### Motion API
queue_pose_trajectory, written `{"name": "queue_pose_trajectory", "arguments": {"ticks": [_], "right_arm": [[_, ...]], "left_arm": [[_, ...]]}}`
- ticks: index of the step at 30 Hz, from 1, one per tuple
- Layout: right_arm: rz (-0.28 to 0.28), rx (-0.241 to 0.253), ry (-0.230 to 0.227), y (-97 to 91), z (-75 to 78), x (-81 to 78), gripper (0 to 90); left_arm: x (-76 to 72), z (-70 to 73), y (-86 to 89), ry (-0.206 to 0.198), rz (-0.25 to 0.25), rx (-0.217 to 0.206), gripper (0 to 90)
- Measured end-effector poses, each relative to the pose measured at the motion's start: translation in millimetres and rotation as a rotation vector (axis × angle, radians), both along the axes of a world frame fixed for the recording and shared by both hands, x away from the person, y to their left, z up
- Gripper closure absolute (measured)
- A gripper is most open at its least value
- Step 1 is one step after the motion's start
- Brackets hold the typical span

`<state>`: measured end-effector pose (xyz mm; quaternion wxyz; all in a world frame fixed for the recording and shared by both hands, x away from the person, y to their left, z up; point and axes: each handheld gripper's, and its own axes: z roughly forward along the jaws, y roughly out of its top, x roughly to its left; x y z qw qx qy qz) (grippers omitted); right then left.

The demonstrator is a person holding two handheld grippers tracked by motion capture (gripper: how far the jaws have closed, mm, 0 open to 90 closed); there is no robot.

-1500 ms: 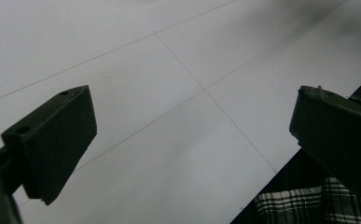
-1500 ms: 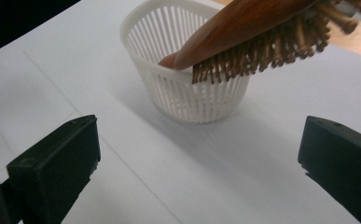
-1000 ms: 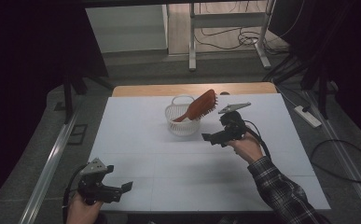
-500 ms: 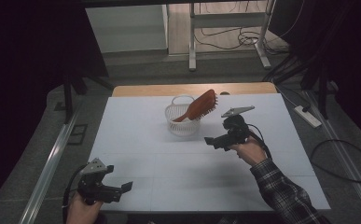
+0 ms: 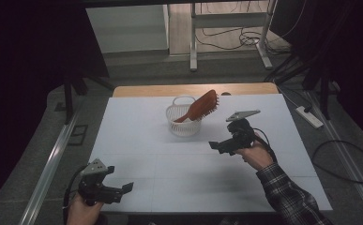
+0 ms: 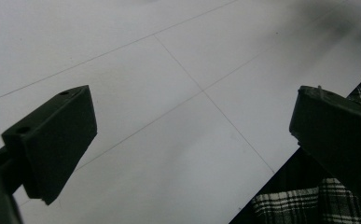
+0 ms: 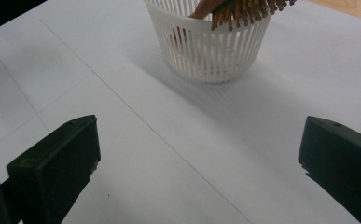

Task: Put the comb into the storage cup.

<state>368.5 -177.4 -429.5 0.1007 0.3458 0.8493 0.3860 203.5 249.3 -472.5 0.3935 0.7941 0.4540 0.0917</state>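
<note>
High view: I stand at the near edge of the white table (image 5: 137, 140), a pair of tongs in each hand.
Basket: the white slatted basket (image 5: 185, 121) sits toward the far edge, about midway across, well apart from both my tools.
Hairbrush: the reddish-brown hairbrush (image 5: 201, 106) stands handle-down in the basket, its bristled head leaning out over the rim toward the far right corner; I judge it was dropped in that way because it is too long to lie flat inside.
Right gripper: my right gripper (image 5: 215, 145) hangs above the table right of centre, on the near side of the basket, jaws spread wide and holding nothing. In the right gripper view the basket (image 7: 209, 44) and brush bristles (image 7: 243, 10) lie ahead between the parted jaws, so it faces them.
Left gripper: my left gripper (image 5: 125, 187) rests low by the near left corner, jaws also apart and empty, probably parked out of the way.
Left gripper view: bare table and a checked sleeve (image 6: 318, 205) past the edge.
</note>
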Motion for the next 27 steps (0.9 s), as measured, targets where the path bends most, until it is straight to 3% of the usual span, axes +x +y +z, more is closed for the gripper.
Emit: {"name": "queue_pose_trajectory", "arguments": {"ticks": [27], "right_arm": [[-0.004, -0.037, -0.007, -19.9, -0.6, -21.6, 0.0]], "left_arm": [[-1.0, 1.3, 1.5, -0.01, 0.014, -0.005, 1.3]]}}
